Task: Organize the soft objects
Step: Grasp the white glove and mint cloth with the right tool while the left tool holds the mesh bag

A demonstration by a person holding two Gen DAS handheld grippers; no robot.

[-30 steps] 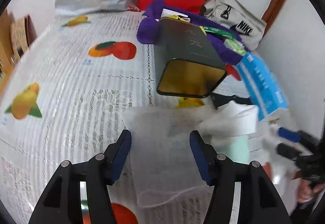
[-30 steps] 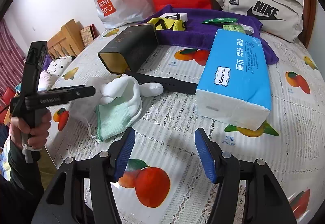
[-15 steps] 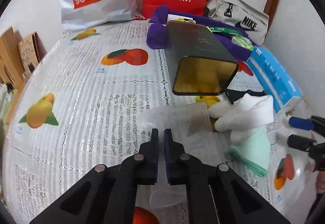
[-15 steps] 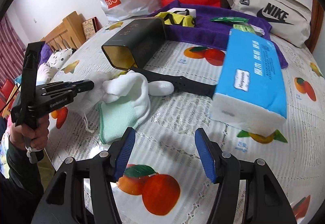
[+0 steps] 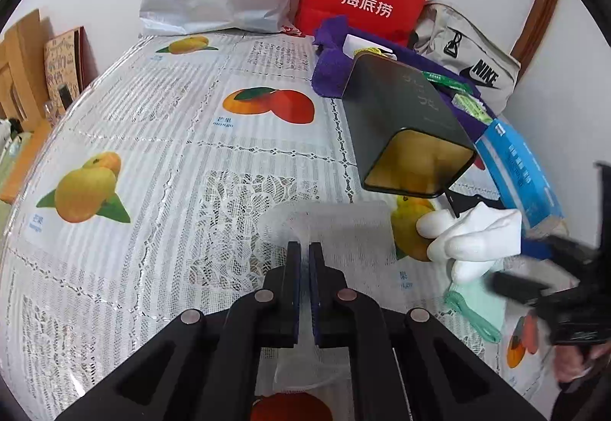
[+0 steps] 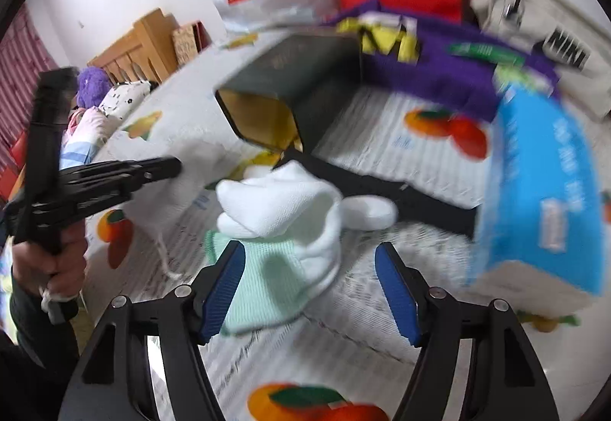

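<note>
Lying between the right gripper's [image 6: 310, 285] opening jaws, white sock [image 6: 290, 203].

Fruit-print table [image 5: 160, 138] — dark tin [image 5: 401, 123], white sock [image 6: 290, 199], tissue pack [image 6: 542, 199]

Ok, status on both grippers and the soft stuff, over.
Left gripper shut on white mesh bag. Right gripper opening over white-and-green sock, nothing gripped. Dark tin and tissue pack close by.

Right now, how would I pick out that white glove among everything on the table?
Find the dark tin lying on its side, its gold inside facing you. Just in front of its mouth lies the white glove, beside the blue tissue pack. It alone has stubby fingers and a mint-green cuff.
</note>
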